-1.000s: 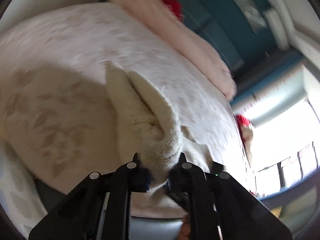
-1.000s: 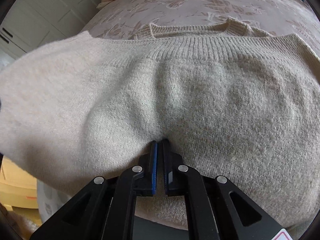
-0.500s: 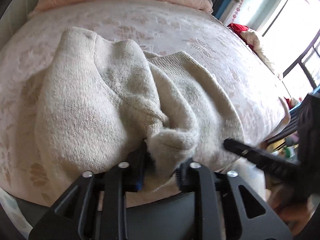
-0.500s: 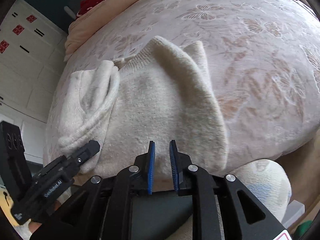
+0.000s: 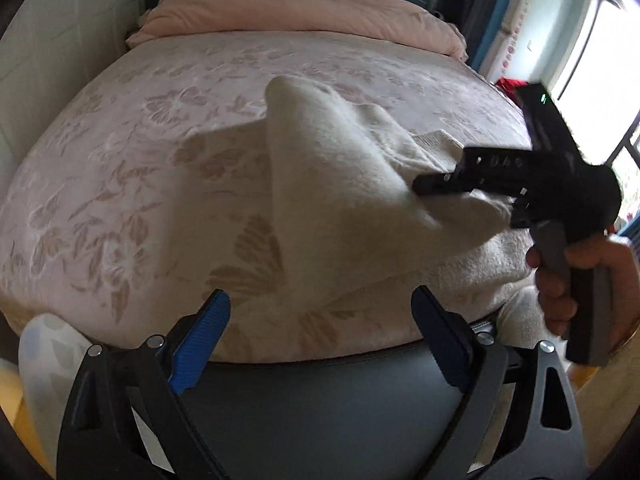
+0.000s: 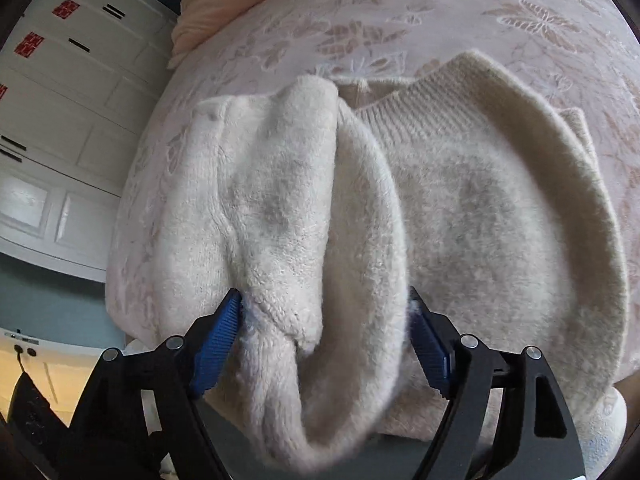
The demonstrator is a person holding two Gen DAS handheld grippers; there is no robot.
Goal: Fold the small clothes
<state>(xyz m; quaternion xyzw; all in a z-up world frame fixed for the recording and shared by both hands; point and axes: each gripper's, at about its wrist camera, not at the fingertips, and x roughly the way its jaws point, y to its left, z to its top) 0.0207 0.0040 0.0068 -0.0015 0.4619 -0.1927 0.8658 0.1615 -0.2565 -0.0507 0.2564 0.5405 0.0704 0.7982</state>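
A cream knitted sweater lies on the bed near its front edge, ribbed collar toward the far side. A bunched sleeve fold lies between the wide-open jaws of my right gripper, whose blue pads stand on either side of it. In the left wrist view the sweater rises in a peak, and the right gripper shows at the right, touching the fabric. My left gripper is open and empty, off the bed's front edge.
The bed has a pink floral cover. A folded pink quilt lies at the far end. White cupboards stand at the left. A window is at the right. A pale pillow sits low by the bed's front.
My left gripper let go of the sweater, opened wide and drew back off the bed. My right gripper opened wide and moved onto the bunched sleeve.
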